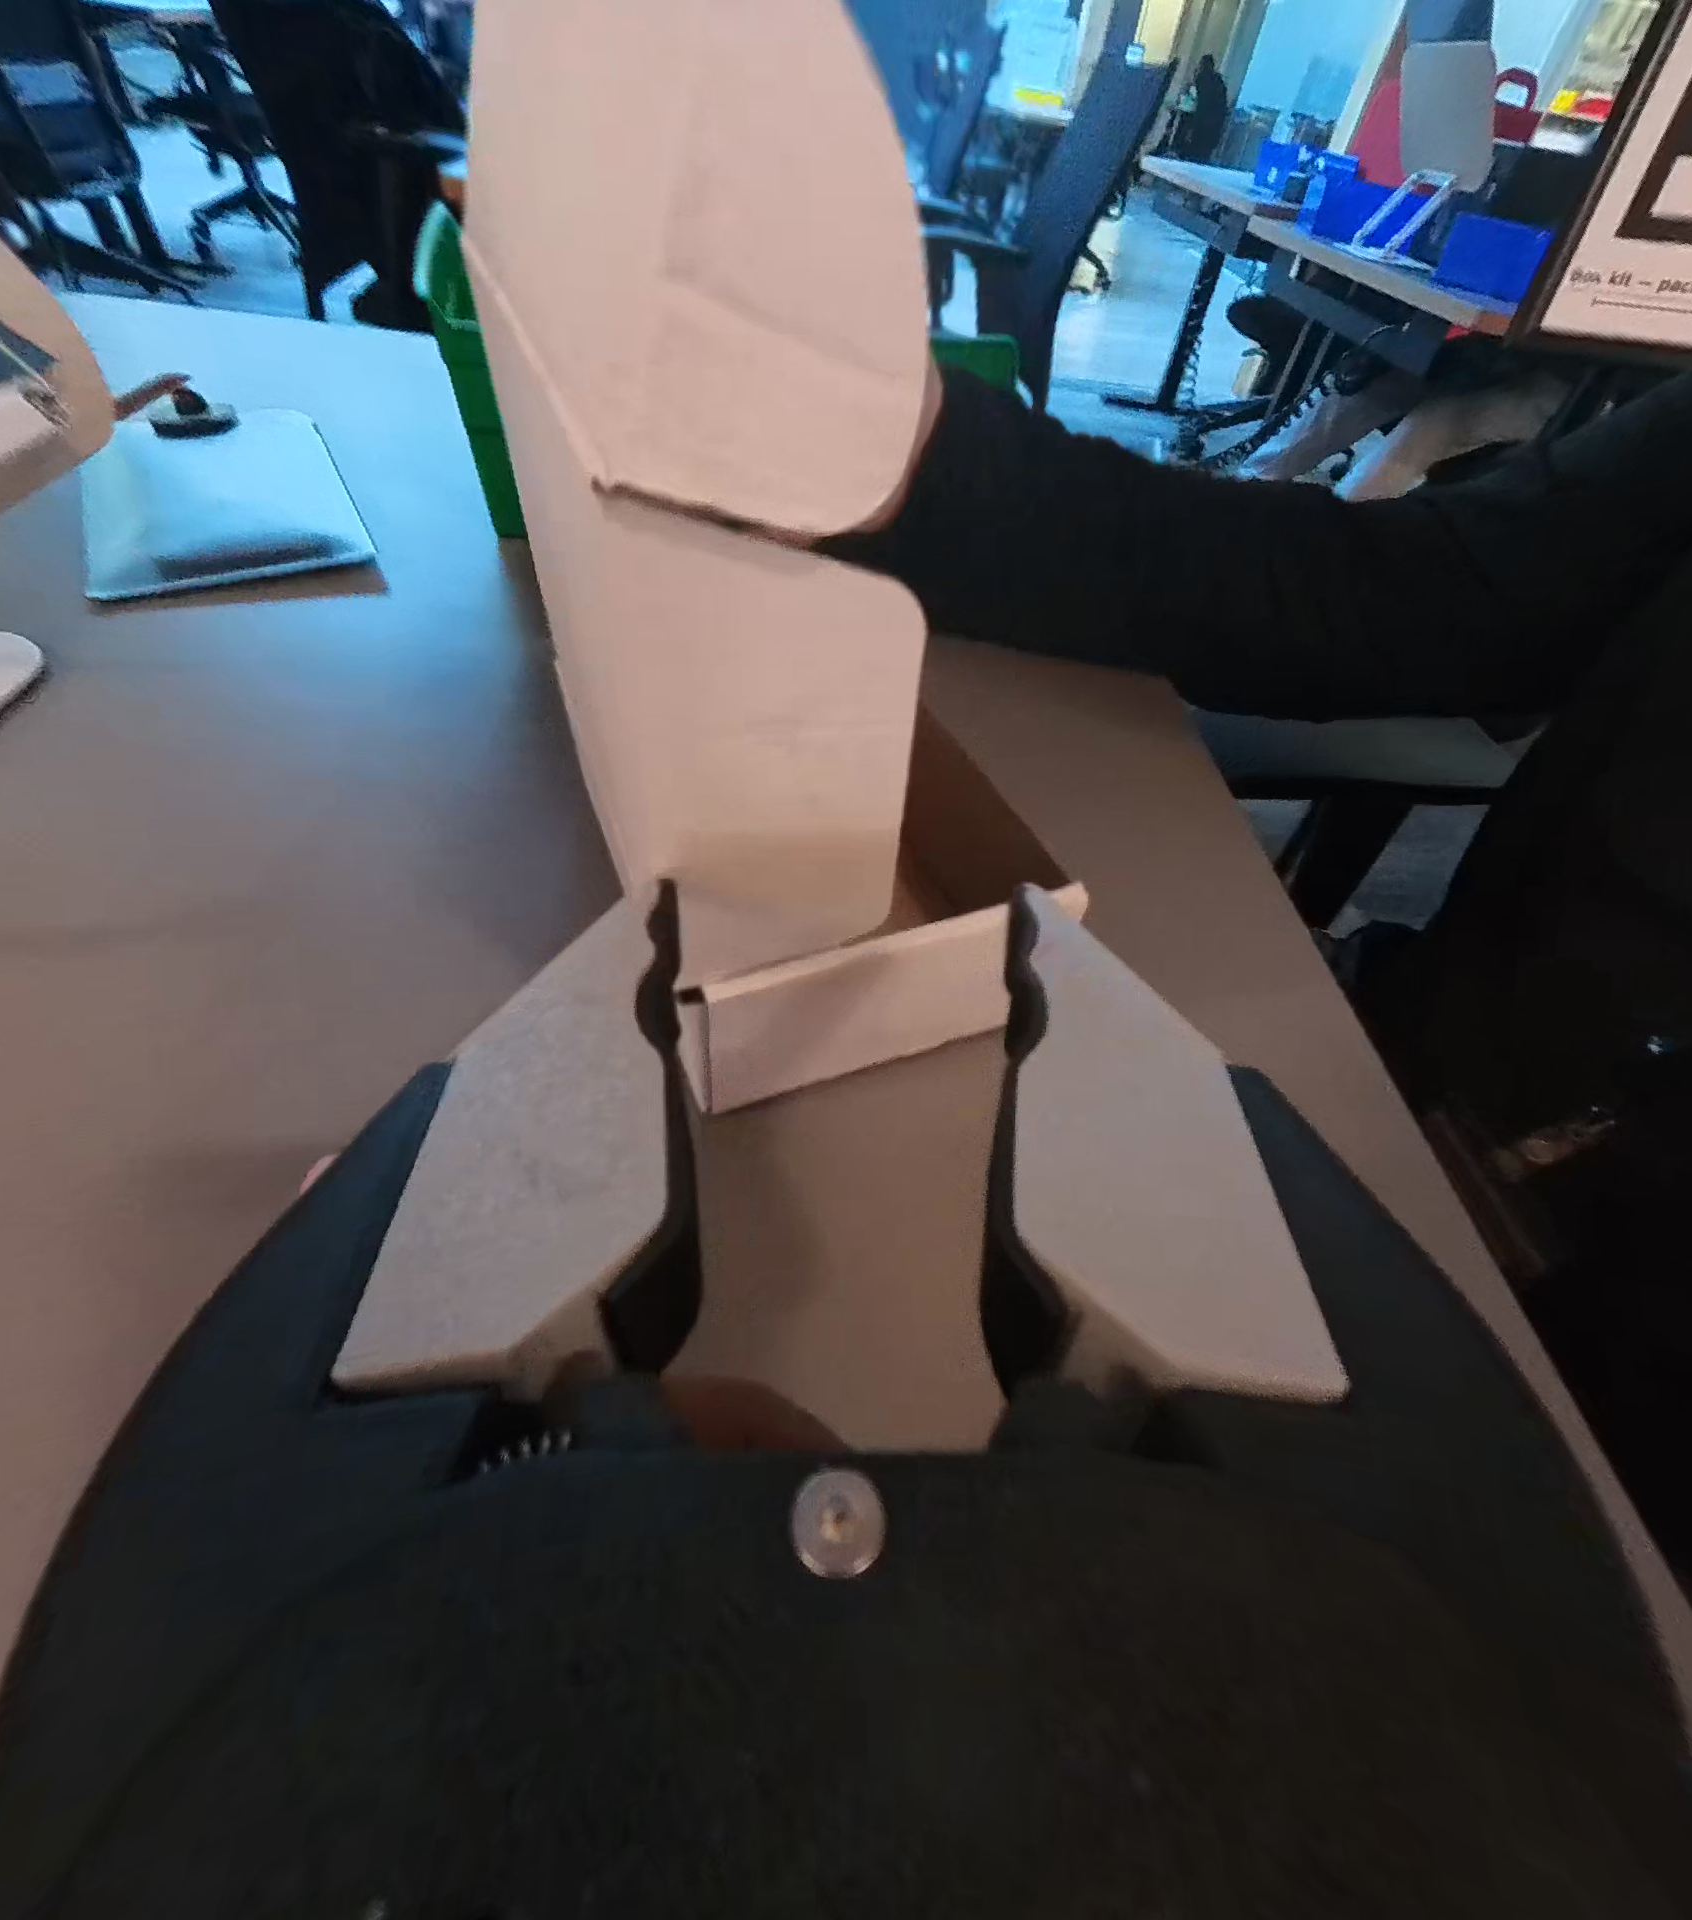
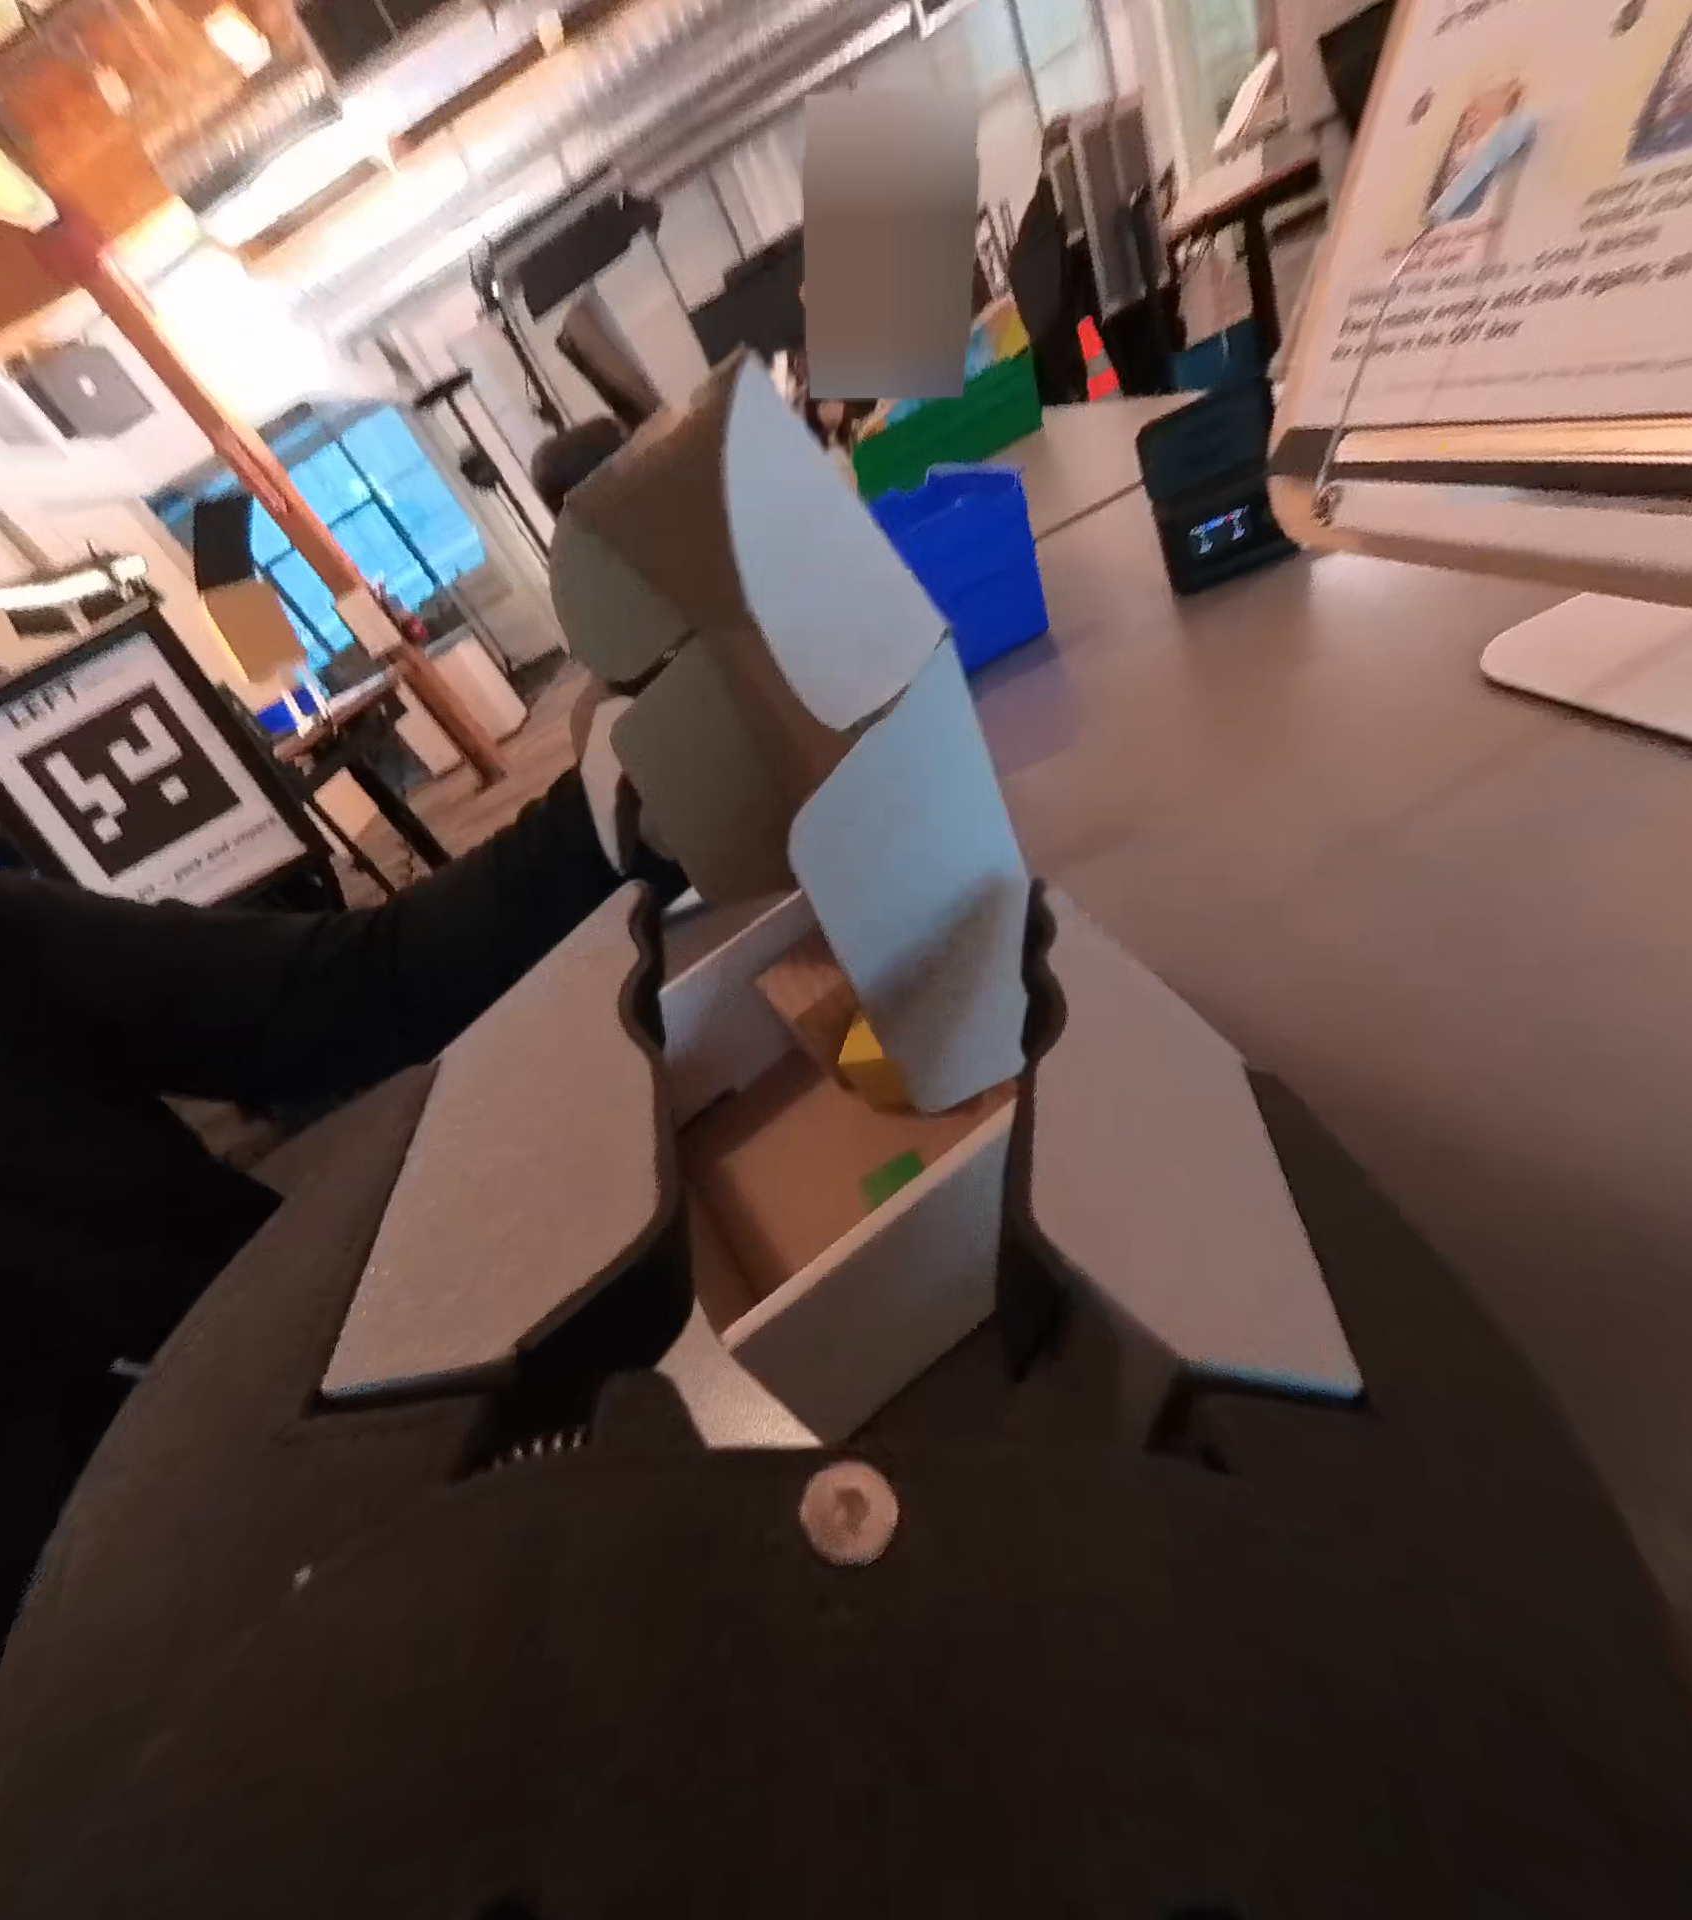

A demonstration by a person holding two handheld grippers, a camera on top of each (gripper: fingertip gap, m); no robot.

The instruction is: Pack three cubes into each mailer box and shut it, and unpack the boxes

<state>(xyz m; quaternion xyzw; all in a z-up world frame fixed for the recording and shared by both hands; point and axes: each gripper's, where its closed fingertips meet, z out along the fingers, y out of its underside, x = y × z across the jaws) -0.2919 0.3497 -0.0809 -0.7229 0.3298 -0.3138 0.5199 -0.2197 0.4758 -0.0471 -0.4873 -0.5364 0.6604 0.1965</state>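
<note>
The white mailer box point(image 1: 842, 1013) stood on the brown table point(image 1: 198, 883), lid point(image 1: 696, 260) raised upright. The left gripper point(image 1: 837, 956) sat at the box's near end wall, jaws wide and empty. The right gripper point(image 2: 837, 966) hovered over the box's open tray, jaws likewise wide, gripping nothing. Inside the box a yellow cube point(image 2: 868, 1049) and a green cube point(image 2: 892, 1179) were visible; a third could not be confirmed. Judgement: whichever step applies, steady the box wall with one gripper and keep the side flap point(image 2: 909, 935) clear of the tray. Beyond the box stood a marker placard point(image 2: 120, 779) and an instruction sheet point(image 2: 1548, 208); their printed text is not reproduced.
</note>
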